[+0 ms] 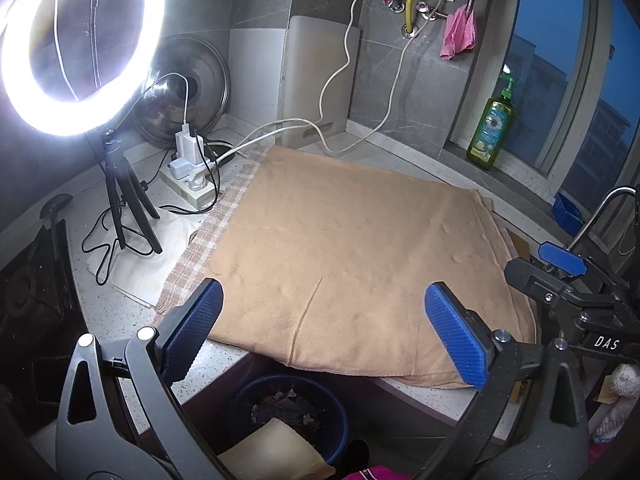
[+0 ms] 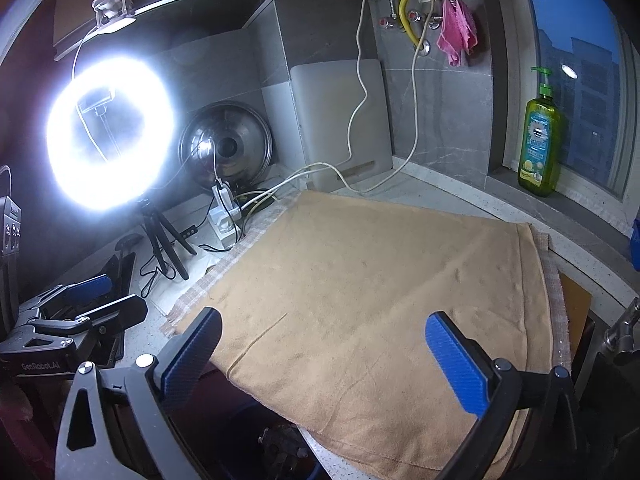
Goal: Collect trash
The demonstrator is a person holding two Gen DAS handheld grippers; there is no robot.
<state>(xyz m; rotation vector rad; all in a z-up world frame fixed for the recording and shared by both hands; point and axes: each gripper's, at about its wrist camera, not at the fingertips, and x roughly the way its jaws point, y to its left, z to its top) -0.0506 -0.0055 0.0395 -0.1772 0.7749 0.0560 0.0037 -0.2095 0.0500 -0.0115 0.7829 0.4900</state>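
Blue-padded fingers of the left gripper (image 1: pixel 324 332) fill the near edge of the left wrist view, jaws wide with nothing between them; the right gripper (image 2: pixel 324 360) stands the same way in its own view, wide and empty. Each gripper also shows at the side of the other's view, so the two hang side by side above the near counter edge.

Directly below the left gripper, under the counter lip, sits a blue bin (image 1: pixel 340 420) holding dark scraps of trash (image 1: pixel 286 410); a tan folded piece (image 1: pixel 276 452) lies at its near rim. Placing the bin just off the counter edge lets items be dropped straight down from the work surface. With the jaws wide over it, both grippers are probably between pickups or finished.

Beyond the fingers an orange towel (image 1: pixel 344 248) covers most of the counter (image 1: pixel 132 312), presumably as a plain work surface. No loose trash shows on it in either view, so the collecting appears largely done.

Far left, a ring light (image 1: pixel 80 44) on a tripod lights the towel, wired to a power strip (image 1: pixel 188 184) beside it. A pot lid (image 1: pixel 188 92) and a cutting board (image 1: pixel 316 76) lean against the far wall, out of the work area. Far right, a soap bottle (image 1: pixel 491 124) stands on the sill and a pink rag (image 1: pixel 458 32) hangs from the taps.
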